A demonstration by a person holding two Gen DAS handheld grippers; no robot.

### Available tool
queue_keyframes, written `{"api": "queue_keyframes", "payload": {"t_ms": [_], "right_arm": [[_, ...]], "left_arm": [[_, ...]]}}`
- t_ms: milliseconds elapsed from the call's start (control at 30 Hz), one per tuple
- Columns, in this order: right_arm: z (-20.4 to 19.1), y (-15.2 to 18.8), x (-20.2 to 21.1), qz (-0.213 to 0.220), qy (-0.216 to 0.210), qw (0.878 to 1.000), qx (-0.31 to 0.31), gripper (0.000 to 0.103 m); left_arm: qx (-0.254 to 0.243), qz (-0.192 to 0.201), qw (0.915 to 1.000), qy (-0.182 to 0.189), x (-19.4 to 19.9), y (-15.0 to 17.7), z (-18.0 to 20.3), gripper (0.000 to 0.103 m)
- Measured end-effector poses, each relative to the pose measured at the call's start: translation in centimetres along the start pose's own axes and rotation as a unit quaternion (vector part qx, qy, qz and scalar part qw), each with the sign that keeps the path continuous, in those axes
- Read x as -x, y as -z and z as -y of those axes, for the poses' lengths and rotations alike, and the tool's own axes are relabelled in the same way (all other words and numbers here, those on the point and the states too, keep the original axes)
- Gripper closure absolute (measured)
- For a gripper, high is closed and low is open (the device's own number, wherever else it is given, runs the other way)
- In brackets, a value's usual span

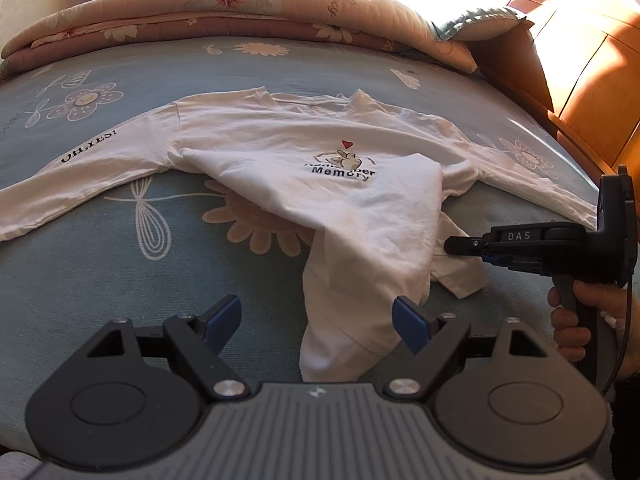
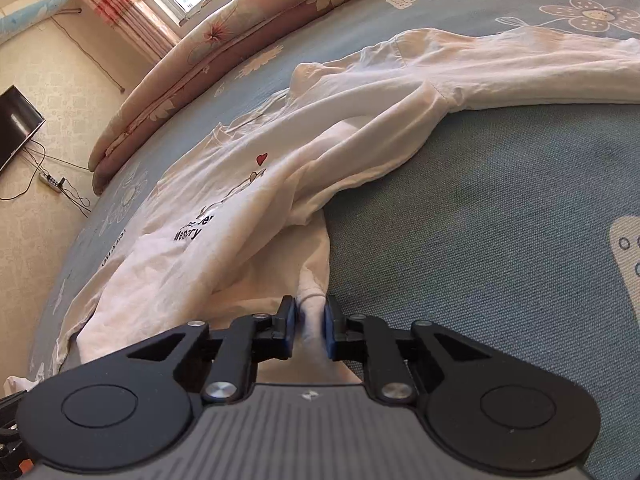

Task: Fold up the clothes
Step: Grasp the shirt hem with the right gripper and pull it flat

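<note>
R gripper point(image 2: 311, 326) is pinched down narrow on a bunched bit of the white long-sleeve shirt point(image 1: 304, 168). In the R wrist view the blue pads point(image 2: 329, 330) squeeze a small wad of cloth at the shirt's near hem corner, w/ the rest of the garment running away up and to the left from the jaws. In the L wrist view that same gripper comes in from the right, tip at the right edge of the flipped-up lower body, person's hand point(image 1: 576, 320) on the handle.

L gripper point(image 1: 318, 322) stands wide, nothing between its pads. The other low corner of the hem hangs just by its right pad point(image 1: 412, 324), prob. touching or slightly under it, hard to say through the fisheye.

Shirt lies face up on the blue flowered bedsheet point(image 1: 120, 280), long axis of the sleeves running left-right across the bed, collar far, hem near. Left sleeve point(image 1: 80, 168) w/ black lettering stretches out left, the right sleeve point(image 1: 520, 176) trails off right. Lower body is rumpled and skewed to the right.

So the hem sits directly ahead of both tools, R already on it, L nearest the free corner. Next move likely needs L to close there so the hem can be pulled straight.
</note>
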State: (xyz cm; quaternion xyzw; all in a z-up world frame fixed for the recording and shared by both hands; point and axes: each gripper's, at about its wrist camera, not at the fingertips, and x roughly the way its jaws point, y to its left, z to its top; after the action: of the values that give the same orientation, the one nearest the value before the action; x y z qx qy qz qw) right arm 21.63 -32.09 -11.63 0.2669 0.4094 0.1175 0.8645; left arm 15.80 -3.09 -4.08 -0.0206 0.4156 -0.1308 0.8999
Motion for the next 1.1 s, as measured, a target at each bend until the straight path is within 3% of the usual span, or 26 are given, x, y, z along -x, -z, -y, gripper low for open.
{"api": "queue_keyframes", "payload": {"t_ms": [200,400,667,1100], "right_arm": [[-0.2,1.3,4.1,0.038,-0.015,0.999,-0.018,0.093],[-0.1,1.9,8.9,0.076,-0.001,0.997,-0.028,0.093],[1.0,2.4,13.0,0.102,0.075,0.992,-0.017,0.093],[2.6,4.7,12.9,0.045,0.164,0.985,-0.005,0.093]], "left_arm": [[0.006,0.0,1.0,-0.004,0.0,0.0,-0.3,0.02],[0.007,0.003,1.0,-0.001,0.2,0.0,-0.1,0.02],[0.0,0.007,1.0,0.007,0.4,0.1,0.6,0.02],[0.001,0.013,0.9999,0.007,1.0,0.2,0.4,0.02]]}}
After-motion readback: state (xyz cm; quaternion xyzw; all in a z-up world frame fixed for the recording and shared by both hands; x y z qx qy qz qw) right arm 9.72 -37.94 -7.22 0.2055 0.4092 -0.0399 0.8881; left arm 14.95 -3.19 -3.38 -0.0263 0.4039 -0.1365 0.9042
